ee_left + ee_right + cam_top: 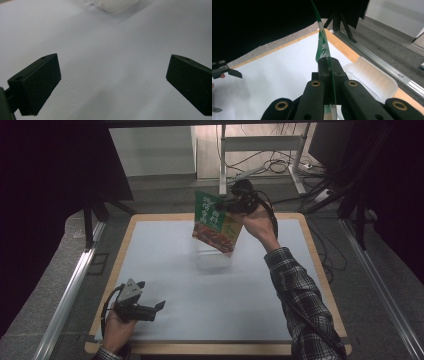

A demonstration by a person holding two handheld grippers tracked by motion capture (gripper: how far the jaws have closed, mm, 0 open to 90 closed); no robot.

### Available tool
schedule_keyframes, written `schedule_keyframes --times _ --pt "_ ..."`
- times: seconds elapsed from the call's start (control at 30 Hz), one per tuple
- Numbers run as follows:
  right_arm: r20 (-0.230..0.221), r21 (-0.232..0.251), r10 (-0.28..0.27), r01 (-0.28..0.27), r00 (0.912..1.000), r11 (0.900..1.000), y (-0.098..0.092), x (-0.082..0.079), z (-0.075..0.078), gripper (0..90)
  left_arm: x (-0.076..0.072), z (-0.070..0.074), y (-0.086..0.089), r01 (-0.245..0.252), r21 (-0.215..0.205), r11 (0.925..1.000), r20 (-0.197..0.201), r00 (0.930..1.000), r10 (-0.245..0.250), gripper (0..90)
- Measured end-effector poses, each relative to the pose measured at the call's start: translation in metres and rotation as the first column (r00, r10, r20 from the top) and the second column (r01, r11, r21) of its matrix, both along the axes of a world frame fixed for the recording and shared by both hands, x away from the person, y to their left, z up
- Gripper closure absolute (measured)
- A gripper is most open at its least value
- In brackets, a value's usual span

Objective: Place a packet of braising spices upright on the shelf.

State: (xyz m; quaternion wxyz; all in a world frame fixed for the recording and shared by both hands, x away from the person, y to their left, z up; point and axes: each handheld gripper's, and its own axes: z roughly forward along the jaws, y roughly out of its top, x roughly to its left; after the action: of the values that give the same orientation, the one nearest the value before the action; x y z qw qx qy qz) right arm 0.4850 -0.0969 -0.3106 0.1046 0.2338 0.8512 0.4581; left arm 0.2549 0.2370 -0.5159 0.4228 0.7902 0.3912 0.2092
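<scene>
Left claw (161, 306) wide, empty; right claw (329, 62) clamped on green packet (216, 221).

clear container (214, 256) partly hidden behind green packet (215, 222), packet's print too small to read

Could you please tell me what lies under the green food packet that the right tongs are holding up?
A clear plastic tub sits on the white table below the packet. The packet's lower edge covers the tub's far rim, so its contents cannot be made out.
</scene>
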Motion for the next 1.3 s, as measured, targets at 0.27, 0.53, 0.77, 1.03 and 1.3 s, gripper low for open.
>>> schedule_keyframes --times 0.27,0.53,0.77,1.03,1.3 --pt "-0.04 -0.063 -0.009 0.006 0.9992 0.998 0.006 0.004 -0.015 89.1 0.0 0.0 0.0 0.0 0.0 1.0 0.0 1.0 0.0 0.0" --pt "-0.056 -0.121 -0.005 -0.002 0.9984 0.993 0.018 0.008 -0.026 89.2 0.0 0.0 0.0 0.001 0.002 1.0 0.0 1.0 -0.001 0.0" --pt "-0.071 -0.131 -0.006 -0.003 0.9975 0.991 0.03 0.012 -0.041 89.1 0.0 0.0 0.0 0.001 0.003 1.0 0.001 1.0 -0.001 0.0" --pt "-0.065 -0.127 -0.04 0.032 0.9971 0.991 0.029 0.015 -0.045 89.1 0.0 0.0 -0.001 0.003 0.005 1.0 0.001 1.0 -0.003 0.0" --pt "-0.035 -0.143 -0.028 0.023 0.999 0.989 0.03 0.013 -0.044 78.3 0.0 0.0 -0.001 0.001 0.004 1.0 0.003 1.0 -0.001 0.0"
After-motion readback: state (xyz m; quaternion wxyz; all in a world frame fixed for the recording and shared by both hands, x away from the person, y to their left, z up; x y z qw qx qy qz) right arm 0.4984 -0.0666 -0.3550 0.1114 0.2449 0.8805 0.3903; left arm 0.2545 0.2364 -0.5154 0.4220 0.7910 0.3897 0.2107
